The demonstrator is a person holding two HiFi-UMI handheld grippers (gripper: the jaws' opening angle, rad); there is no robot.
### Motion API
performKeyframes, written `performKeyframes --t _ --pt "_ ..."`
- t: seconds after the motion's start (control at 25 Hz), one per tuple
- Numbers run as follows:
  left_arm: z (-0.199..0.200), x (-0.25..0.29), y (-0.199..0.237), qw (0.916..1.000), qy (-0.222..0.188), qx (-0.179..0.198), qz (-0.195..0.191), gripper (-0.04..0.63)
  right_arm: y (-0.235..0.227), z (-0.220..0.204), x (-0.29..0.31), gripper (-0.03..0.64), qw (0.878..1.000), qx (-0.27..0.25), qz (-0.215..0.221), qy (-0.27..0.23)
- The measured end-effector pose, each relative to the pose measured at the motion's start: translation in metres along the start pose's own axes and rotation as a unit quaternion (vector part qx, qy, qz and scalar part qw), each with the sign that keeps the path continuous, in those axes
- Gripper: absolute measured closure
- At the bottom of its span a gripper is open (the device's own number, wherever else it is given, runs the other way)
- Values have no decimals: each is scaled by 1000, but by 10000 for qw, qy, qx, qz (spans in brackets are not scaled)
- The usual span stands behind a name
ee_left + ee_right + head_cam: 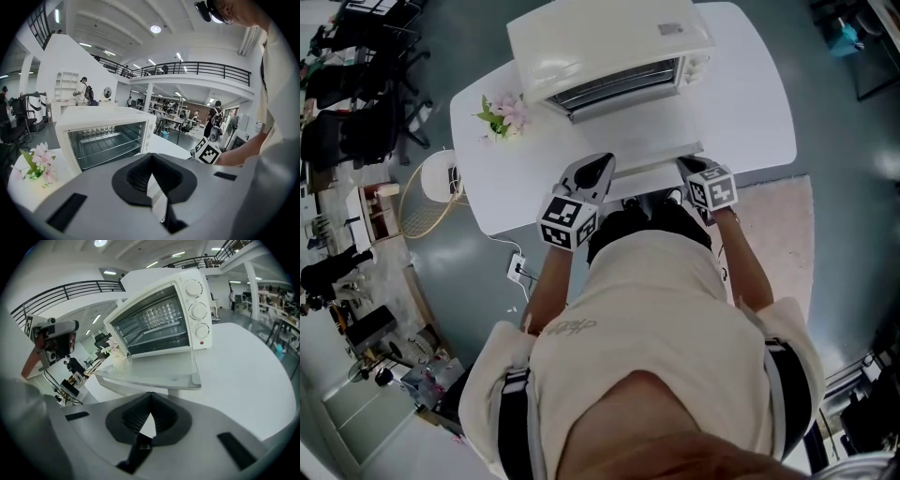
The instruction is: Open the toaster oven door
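Note:
A cream toaster oven (609, 42) stands at the far side of the white table (750, 103). Its glass door (633, 145) lies folded down flat toward me, and the wire rack inside shows. My left gripper (592, 173) sits at the door's near left corner, shut with nothing between its jaws. My right gripper (692, 169) is at the door's near right corner, also shut and empty. The left gripper view looks into the oven (105, 136) over the left gripper (151, 157). In the right gripper view the lowered door (154, 369) lies just beyond the right gripper (150, 394).
A small bunch of pink flowers (502, 117) sits on the table left of the oven. On the floor at the left are a wire basket (427, 197) and a power strip (517, 269). A pale rug (778, 225) lies at the right.

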State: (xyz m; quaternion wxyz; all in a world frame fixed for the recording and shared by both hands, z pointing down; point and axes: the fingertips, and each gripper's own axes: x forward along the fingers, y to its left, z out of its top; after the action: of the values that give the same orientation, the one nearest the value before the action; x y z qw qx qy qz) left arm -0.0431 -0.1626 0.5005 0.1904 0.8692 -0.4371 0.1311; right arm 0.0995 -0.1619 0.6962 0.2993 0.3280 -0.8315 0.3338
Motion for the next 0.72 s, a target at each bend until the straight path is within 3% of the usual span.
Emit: performKeyframes --t 0.36,0.72 --pt "-21 5 -9 9993 239 48 292 577 -5 -24 18 611 9985 -497 151 197" --pt "-34 15 -14 9980 522 5 368 577 -11 -43 33 611 9987 -352 291 228"
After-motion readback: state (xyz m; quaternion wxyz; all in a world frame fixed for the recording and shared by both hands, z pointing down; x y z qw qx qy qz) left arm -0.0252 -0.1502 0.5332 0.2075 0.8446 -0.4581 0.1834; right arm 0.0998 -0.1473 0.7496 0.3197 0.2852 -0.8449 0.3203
